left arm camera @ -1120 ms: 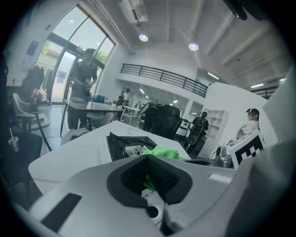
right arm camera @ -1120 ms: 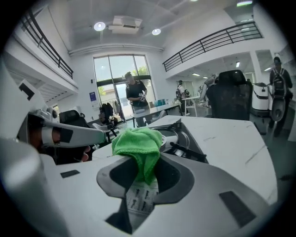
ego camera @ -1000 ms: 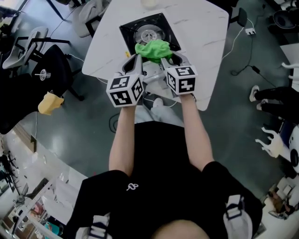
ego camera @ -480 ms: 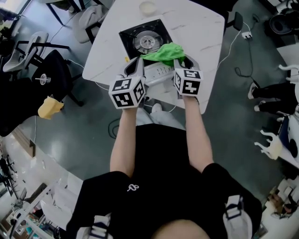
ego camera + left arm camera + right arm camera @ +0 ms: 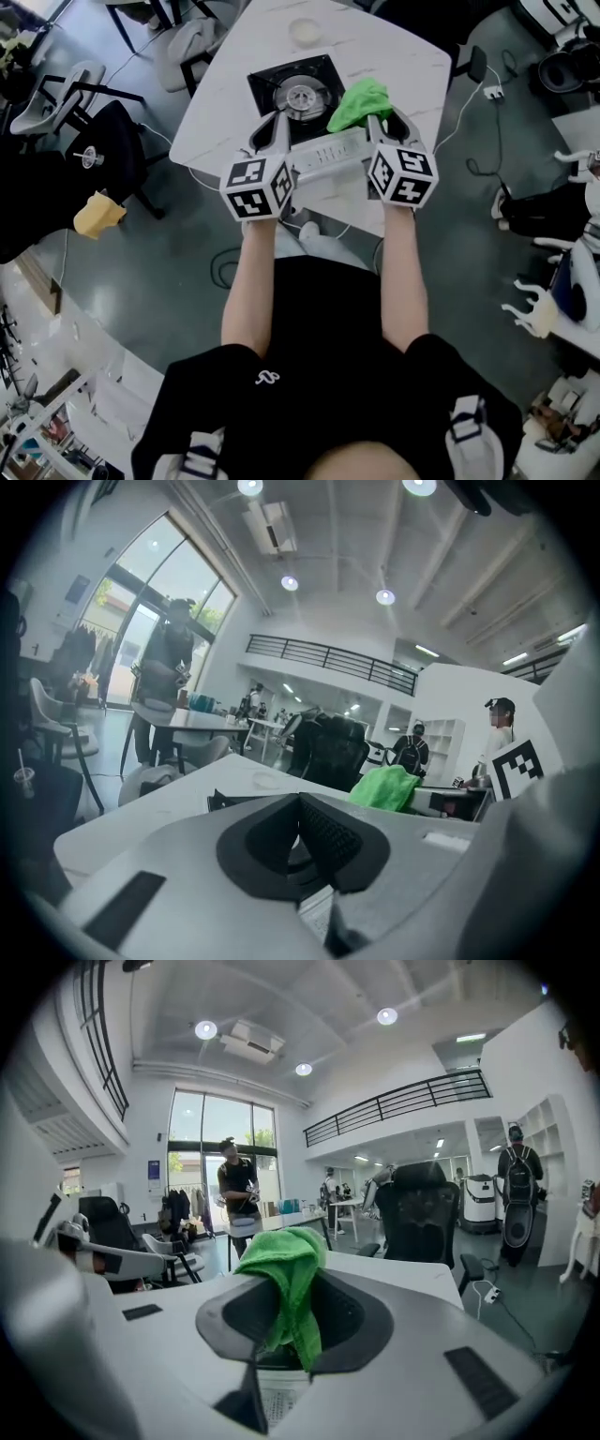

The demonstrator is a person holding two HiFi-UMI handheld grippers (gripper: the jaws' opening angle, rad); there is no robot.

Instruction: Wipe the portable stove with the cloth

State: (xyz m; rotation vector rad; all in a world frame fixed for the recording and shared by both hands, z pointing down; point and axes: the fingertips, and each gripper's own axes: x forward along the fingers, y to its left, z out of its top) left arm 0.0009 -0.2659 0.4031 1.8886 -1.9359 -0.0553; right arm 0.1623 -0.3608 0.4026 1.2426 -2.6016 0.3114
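Right gripper view: right claw (image 5: 289, 1327) clamps green cloth (image 5: 292, 1265) — left claw (image 5: 305, 844) clenched.

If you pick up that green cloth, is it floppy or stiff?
Probably floppy: the green cloth sags in soft folds where the right gripper has its jaws shut on it. It is likely light too, since that one pinch seems to carry the whole bunch. Being soft and crumpled, it probably won't roll or break.
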